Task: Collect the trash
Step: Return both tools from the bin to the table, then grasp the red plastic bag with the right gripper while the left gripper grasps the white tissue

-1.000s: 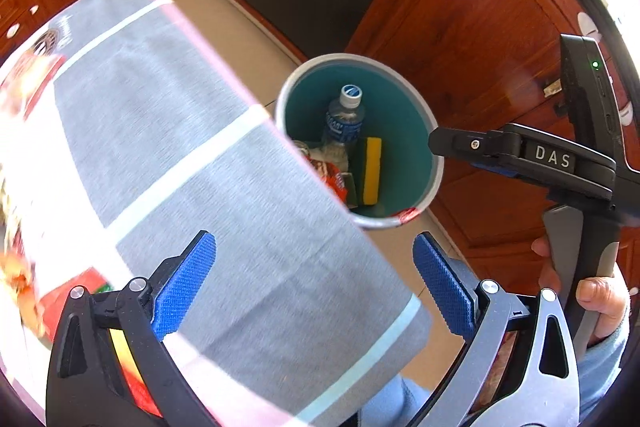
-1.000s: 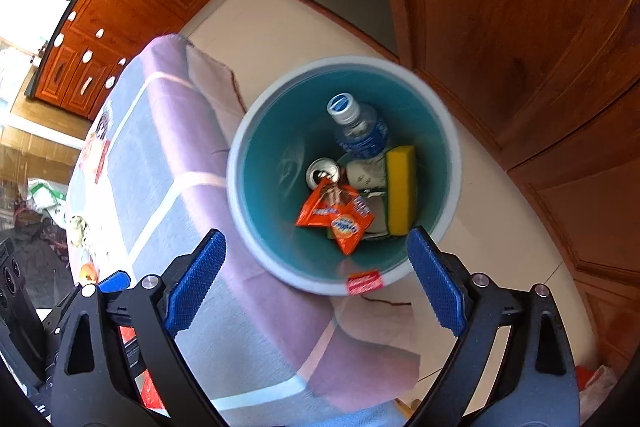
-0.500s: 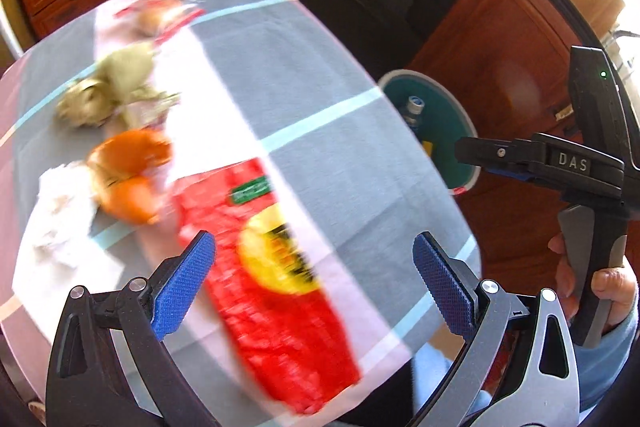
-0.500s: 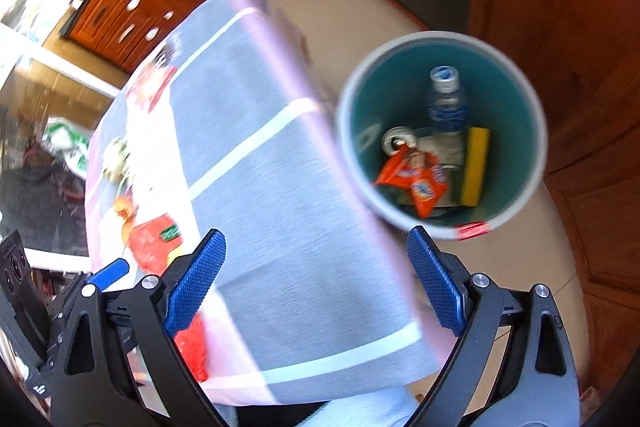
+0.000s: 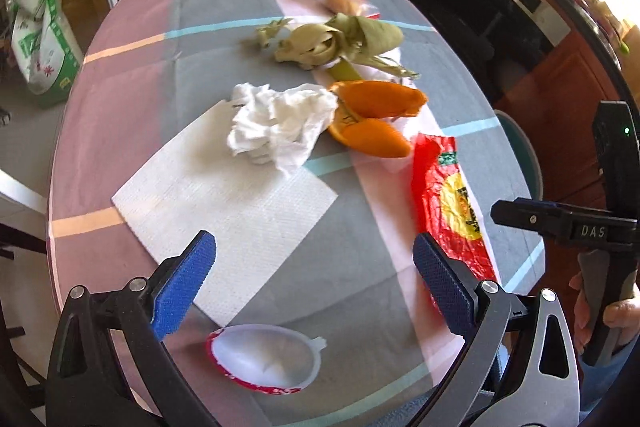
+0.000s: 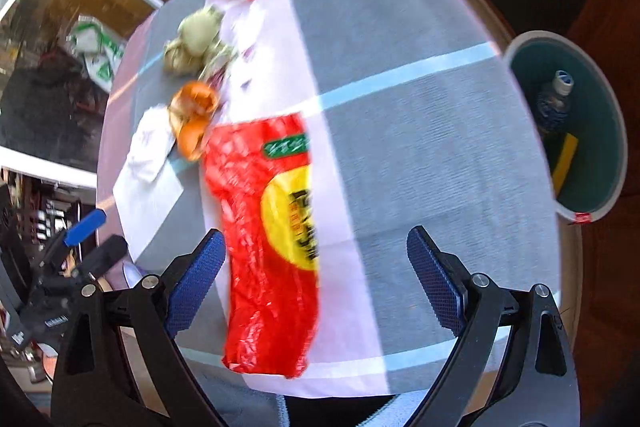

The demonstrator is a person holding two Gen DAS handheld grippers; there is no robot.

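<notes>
Both my jaws stand wide apart and hold nothing. My left gripper (image 5: 314, 279) hangs over the near side of the table (image 5: 132, 75), and my right gripper (image 6: 316, 275) sits over the near edge with the red wrapper (image 6: 268, 243) running straight out at twelve o'clock between its fingers.

The trash is spread on the cloth. From my left view, a flat paper napkin (image 5: 224, 195) lies at eleven o'clock, a crumpled tissue (image 5: 276, 123) on its far corner, orange peel (image 5: 372, 119) touching the tissue at one o'clock, dried husks (image 5: 336, 43) beyond, and a white plastic lid (image 5: 264, 359) close under me at six. The bin (image 6: 592, 131) stands off the table at two o'clock from my right view, already holding a bottle (image 6: 554, 103).

What worries me:
- The wrapper is thin, slick film lying flat; I judge my pads may slide over it or pinch the cloth with it and drag the cloth along.
- The tissue touches the peel, so grabbing one could pull or scatter the other.
- The napkin lies flat with no raised edge to bite.
- My right view is blurred, so aiming now risks a miss.
- The bin sits below the table edge; letting go too soon would drop trash on the floor.
</notes>
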